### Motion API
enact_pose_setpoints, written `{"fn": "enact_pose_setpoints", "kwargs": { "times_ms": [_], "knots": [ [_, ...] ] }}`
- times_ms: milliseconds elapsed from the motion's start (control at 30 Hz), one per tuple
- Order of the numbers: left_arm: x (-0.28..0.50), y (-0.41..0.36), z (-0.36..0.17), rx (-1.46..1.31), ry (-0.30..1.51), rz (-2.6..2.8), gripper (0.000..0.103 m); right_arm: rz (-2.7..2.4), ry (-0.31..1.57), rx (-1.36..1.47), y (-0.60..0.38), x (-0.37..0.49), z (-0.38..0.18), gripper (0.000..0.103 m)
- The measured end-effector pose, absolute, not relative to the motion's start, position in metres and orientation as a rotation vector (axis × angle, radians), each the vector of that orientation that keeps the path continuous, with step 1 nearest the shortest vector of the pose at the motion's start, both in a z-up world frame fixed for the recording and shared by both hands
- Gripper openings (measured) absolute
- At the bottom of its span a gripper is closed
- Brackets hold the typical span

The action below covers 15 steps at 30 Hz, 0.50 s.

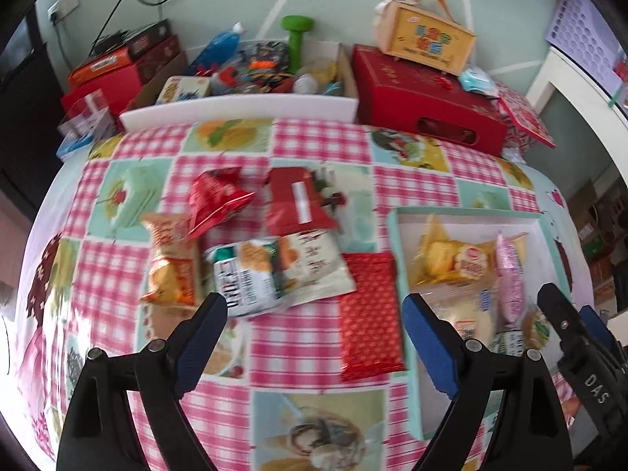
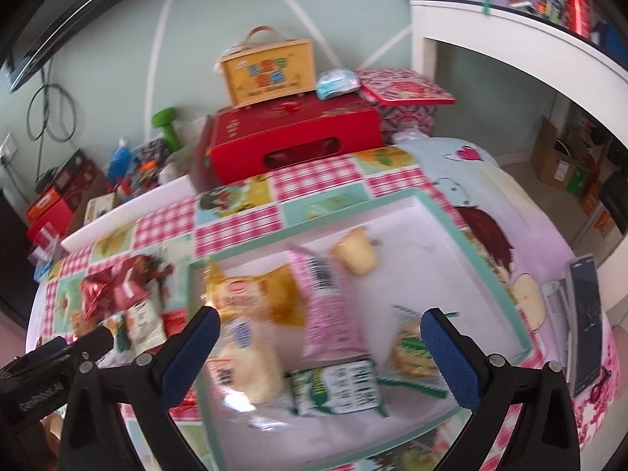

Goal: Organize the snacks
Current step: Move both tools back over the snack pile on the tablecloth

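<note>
Closest in are the two hand-held grippers. The left hand-held gripper [image 1: 314, 310] has its jaws spread wide with nothing between them, hanging over the loose snacks. The right hand-held gripper [image 2: 320, 324] is spread just as wide and empty, above the tray.

Going big to small: the desk [image 1: 310, 145] wears a pink checked cloth with food pictures. At the far edge sits a red box [image 1: 426, 96] with a yellow handled case [image 1: 426, 41] on top. The teal-rimmed white tray [image 2: 482, 251] sits on the right side of the desk and holds a yellow bag [image 2: 255, 294], a pink packet [image 2: 329, 306], a green-and-white packet [image 2: 337, 386], a round cookie pack [image 2: 412, 349] and a small yellow cup [image 2: 355, 255] toward its far side.

Left of the tray, loose on the cloth: a red dotted packet [image 1: 369, 314] touching the tray's left rim, two red bags [image 1: 216, 196], an orange bag [image 1: 172, 263] and a green-and-white pack [image 1: 247, 278]. Everything's a bit blurred.
</note>
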State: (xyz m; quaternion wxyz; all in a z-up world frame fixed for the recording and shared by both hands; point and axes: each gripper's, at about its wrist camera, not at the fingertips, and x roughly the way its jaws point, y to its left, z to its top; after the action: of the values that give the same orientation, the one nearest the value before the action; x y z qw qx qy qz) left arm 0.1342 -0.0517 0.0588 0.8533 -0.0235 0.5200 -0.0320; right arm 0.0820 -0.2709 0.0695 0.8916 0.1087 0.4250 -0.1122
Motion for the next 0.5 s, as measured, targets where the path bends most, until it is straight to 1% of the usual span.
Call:
{"fn": "enact_pose_setpoints", "kwargs": {
  "times_ms": [267,500],
  "knots": [
    [0.123,0.003,0.048,-0.133,1.113,0.026,0.091,-0.117,0.931,0.123,-0.201,0.089,0.057,0.103],
    [0.117,0.043,0.037,-0.189,1.145,0.075,0.091,-0.008,0.974,0.122,-0.163,0.092,0.041,0.103]
  ]
}}
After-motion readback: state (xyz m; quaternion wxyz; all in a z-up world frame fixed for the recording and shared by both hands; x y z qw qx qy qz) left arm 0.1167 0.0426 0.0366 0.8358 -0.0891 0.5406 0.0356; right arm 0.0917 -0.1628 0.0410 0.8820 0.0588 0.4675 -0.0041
